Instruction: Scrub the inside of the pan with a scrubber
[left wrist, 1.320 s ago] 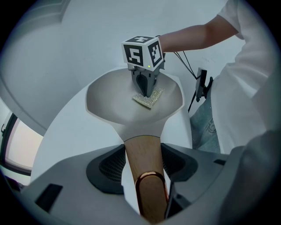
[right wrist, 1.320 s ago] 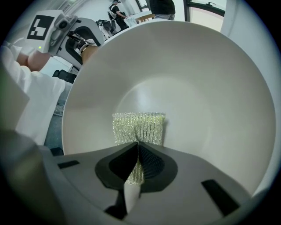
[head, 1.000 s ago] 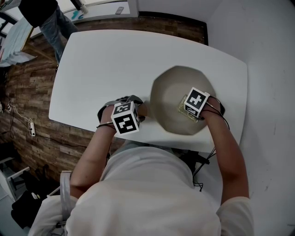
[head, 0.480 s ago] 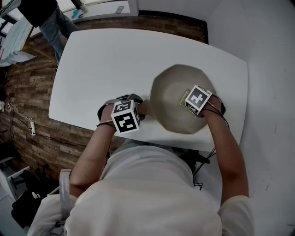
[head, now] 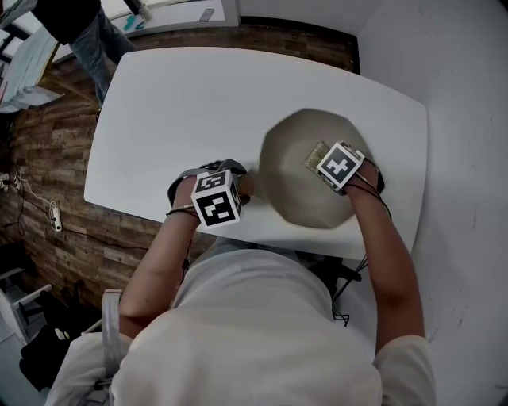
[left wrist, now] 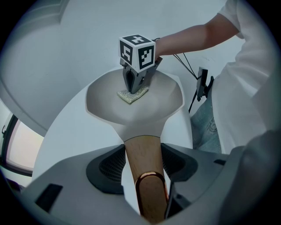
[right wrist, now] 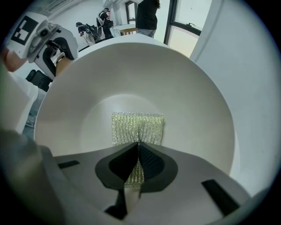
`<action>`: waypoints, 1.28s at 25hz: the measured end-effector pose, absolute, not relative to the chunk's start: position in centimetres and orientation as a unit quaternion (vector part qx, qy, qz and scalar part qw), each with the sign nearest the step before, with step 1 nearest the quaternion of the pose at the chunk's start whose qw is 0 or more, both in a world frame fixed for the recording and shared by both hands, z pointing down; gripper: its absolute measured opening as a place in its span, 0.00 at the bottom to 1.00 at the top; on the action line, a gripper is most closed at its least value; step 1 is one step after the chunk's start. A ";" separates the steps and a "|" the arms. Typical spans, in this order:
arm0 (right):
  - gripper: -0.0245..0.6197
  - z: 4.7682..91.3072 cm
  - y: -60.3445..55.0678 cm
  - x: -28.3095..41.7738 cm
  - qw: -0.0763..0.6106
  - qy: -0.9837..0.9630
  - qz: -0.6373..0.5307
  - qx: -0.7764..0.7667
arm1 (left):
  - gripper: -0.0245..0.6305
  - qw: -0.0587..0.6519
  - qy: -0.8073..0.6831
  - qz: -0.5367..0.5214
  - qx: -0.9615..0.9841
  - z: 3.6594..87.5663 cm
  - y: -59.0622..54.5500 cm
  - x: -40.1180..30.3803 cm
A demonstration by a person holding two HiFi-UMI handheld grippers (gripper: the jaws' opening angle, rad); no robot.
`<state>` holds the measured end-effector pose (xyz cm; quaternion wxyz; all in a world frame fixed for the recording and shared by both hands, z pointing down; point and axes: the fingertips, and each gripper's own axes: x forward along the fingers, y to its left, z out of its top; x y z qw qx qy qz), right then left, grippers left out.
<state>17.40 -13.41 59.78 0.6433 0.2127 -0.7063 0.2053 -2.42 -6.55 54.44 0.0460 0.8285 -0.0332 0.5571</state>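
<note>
A pale beige pan [head: 290,170] stands on the white table [head: 175,111] at the right. Its wooden handle [left wrist: 145,167] with a copper end loop lies between the jaws of my left gripper [left wrist: 140,165], which is shut on it. My right gripper [right wrist: 137,147] is inside the pan [right wrist: 131,88], shut on a yellow-green mesh scrubber [right wrist: 138,127] that lies flat against the pan's bottom. In the left gripper view the scrubber [left wrist: 132,94] sits under the right gripper [left wrist: 135,85] in the pan [left wrist: 164,99]. In the head view the left gripper [head: 238,184] is at the pan's left edge.
The table's near edge runs just below both hands. A white wall [head: 468,119] is close on the right. A wood-plank floor [head: 48,151] lies to the left, with a person [head: 79,24] standing at the far left corner.
The right gripper has slid the scrubber a little away from me across the pan's bottom. The left gripper and the pan have stayed still.
</note>
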 end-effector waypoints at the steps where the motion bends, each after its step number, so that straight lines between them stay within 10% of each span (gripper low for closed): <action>1: 0.07 59.7 -13.6 17.2 0.640 -0.710 0.201 0.215 | 0.42 0.046 -0.033 0.557 0.829 54.4 -6.6 -2.4; 32: 0.07 60.0 -11.7 10.1 0.573 -0.791 0.181 0.119 | 0.42 0.049 -0.037 0.556 0.829 54.4 -6.5 -2.5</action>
